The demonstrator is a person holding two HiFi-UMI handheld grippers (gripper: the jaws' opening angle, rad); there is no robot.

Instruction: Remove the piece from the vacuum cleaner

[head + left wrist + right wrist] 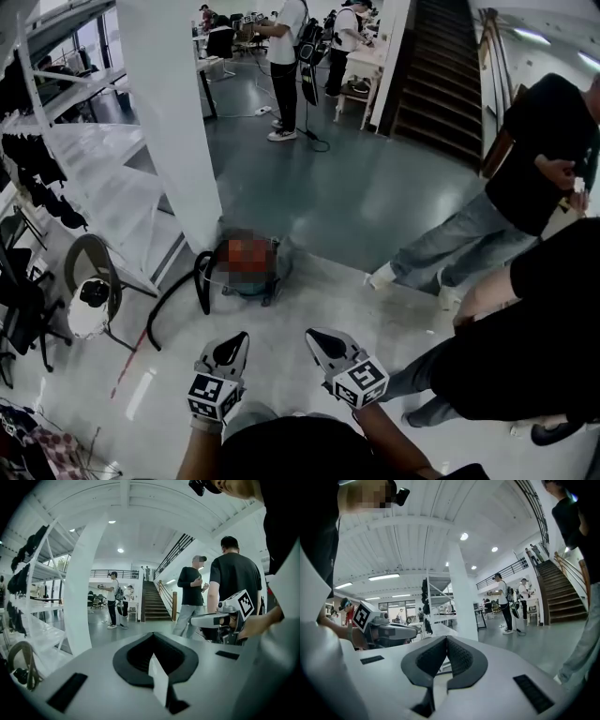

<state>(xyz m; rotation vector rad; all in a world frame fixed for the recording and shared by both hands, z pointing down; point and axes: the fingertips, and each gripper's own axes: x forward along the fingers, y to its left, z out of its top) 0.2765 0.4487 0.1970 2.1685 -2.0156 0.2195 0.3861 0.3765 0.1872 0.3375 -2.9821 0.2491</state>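
Note:
The vacuum cleaner (251, 274) stands on the floor by the foot of a white column. A mosaic patch hides most of its body, and its black hose (176, 296) curves away to the left. I cannot make out the piece on it. My left gripper (241, 337) and right gripper (312, 334) are held side by side in the air, well short of the vacuum, tips pointing toward it. In the left gripper view the left gripper (153, 634) has its jaws closed with nothing between them. The right gripper (446, 638) is likewise shut and empty in its own view.
A white column (173, 112) rises just behind the vacuum. White shelving (89, 173) with dark items, a round white device (89, 307) and chairs fill the left. A person in black (525, 356) is close on my right, another person (525, 178) beyond. Stairs (441, 75) lie far back.

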